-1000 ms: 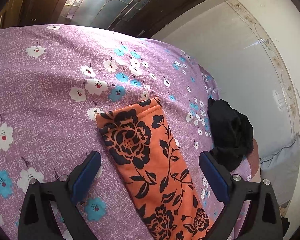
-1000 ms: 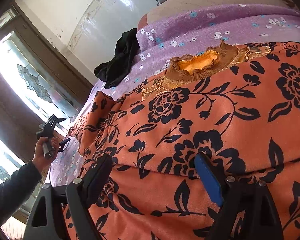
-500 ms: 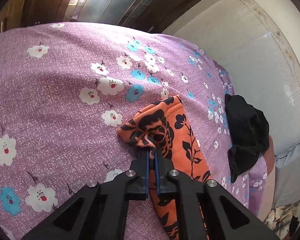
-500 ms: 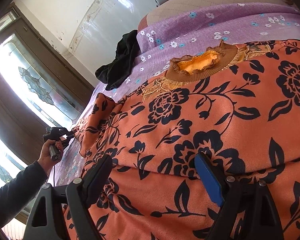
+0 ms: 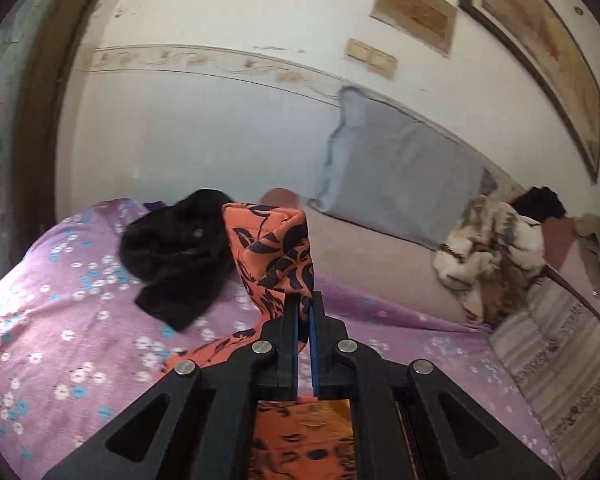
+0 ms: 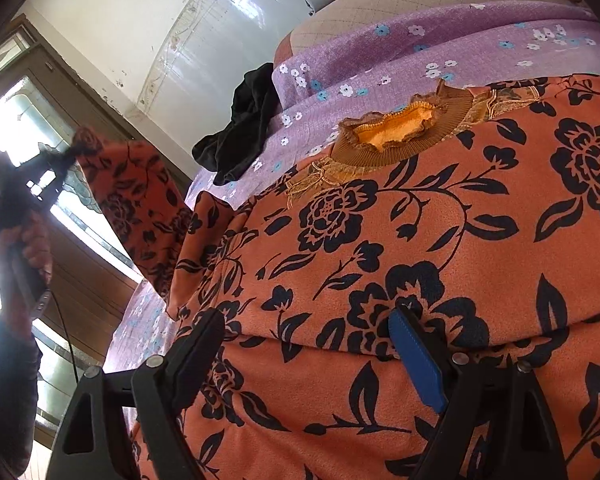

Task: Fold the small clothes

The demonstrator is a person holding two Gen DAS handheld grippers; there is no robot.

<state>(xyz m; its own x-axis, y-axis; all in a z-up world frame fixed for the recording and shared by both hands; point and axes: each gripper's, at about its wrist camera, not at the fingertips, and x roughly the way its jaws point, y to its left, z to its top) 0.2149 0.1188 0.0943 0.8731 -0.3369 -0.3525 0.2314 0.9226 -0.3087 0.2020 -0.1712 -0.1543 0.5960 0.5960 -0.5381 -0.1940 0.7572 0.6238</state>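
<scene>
- Left claw (image 5: 303, 312), clamped on the cuff of the orange black-flowered fleece top's sleeve (image 5: 274, 248), just lifted it off the purple floral bedsheet (image 5: 60, 312).
- Right claw (image 6: 312, 344) hangs apart over the top's body (image 6: 380, 240); sleeve fold-in looks underway.

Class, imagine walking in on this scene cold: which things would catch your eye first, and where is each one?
First, the orange floral top, spread over the purple flowered bedspread and filling the right wrist view. Next, its sleeve, pinched in the shut left gripper and lifted off the bed, while the right gripper hovers open over the top's body. Behind, a crumpled black garment lies near the wall.
</scene>
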